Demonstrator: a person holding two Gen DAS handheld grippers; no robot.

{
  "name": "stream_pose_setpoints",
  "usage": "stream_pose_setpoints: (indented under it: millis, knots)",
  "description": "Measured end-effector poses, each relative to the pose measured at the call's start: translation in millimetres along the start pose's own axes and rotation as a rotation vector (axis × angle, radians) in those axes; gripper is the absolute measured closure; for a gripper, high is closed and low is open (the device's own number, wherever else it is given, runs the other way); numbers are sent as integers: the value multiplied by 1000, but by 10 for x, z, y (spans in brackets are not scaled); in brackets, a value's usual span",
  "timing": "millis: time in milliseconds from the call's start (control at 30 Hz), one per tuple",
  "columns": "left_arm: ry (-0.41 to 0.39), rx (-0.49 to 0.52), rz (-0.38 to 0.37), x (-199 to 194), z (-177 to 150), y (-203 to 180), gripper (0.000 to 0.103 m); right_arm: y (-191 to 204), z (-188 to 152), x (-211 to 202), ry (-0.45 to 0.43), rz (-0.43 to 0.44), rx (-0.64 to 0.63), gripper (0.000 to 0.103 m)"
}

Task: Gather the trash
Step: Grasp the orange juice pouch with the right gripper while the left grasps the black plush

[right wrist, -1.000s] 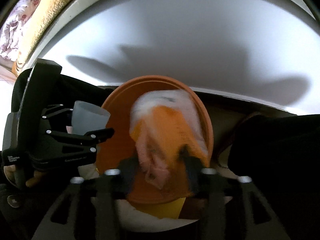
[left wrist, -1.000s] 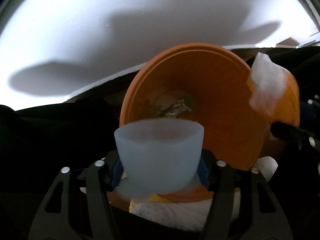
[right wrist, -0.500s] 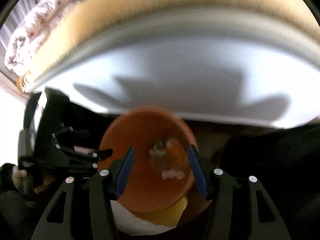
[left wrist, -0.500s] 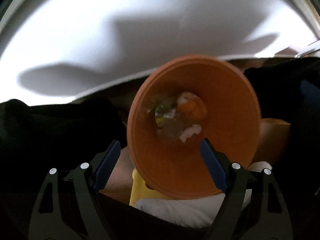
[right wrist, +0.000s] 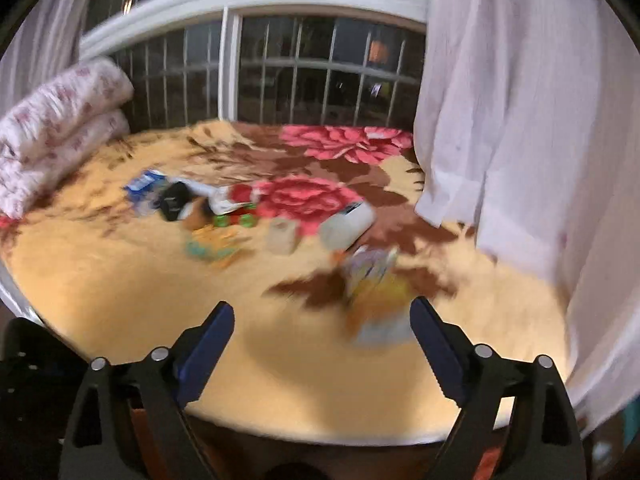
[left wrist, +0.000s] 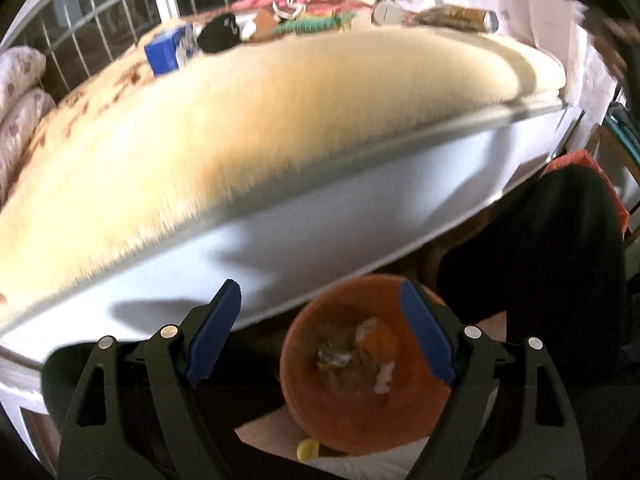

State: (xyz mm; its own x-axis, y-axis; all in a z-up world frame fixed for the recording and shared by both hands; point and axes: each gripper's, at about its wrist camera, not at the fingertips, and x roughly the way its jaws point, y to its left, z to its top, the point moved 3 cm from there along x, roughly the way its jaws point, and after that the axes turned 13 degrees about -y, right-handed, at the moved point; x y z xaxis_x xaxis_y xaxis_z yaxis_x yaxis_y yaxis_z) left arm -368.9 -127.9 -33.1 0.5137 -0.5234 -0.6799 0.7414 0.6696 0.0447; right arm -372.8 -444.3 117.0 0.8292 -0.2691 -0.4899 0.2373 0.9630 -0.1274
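Observation:
An orange bin (left wrist: 360, 408) stands on the floor by the bed, with mixed trash (left wrist: 356, 354) at its bottom. My left gripper (left wrist: 320, 336) is open and empty above the bin's mouth. My right gripper (right wrist: 320, 344) is open and empty, raised over the bed's near edge. On the floral blanket (right wrist: 120, 280) lie several pieces of trash: a colourful wrapper (right wrist: 372, 276) just beyond the right gripper, a white bottle (right wrist: 348, 226), a pale cup (right wrist: 282, 234), a blue carton (right wrist: 144, 186) and a black object (right wrist: 174, 200).
The white bed frame side (left wrist: 320, 236) runs just behind the bin. Pillows (right wrist: 52, 120) are stacked at the bed's left. A white curtain (right wrist: 540, 140) hangs on the right. A barred window (right wrist: 304, 68) is behind the bed.
Both grippers let go of their trash into the bin, the left a pale cup, the right an orange-white wad, then rose. The right gripper now faces the bed top.

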Motion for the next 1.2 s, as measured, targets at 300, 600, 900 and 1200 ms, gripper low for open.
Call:
stream_pose_setpoints:
  millis: [300, 600, 900, 1200]
  knots:
    - [-27, -50, 7, -1, 209, 114, 23, -228, -64, 1403, 526, 124, -25, 15]
    - [-61, -74, 44, 55, 578, 369, 23, -236, -246, 1379, 403, 195, 107, 64]
    - [-77, -273, -10, 773, 1592, 822, 23, 229, -374, 325, -23, 319, 336, 63]
    - [-44, -529, 83, 1575, 2135, 1250, 23, 493, -720, 30, -117, 318, 333, 63]
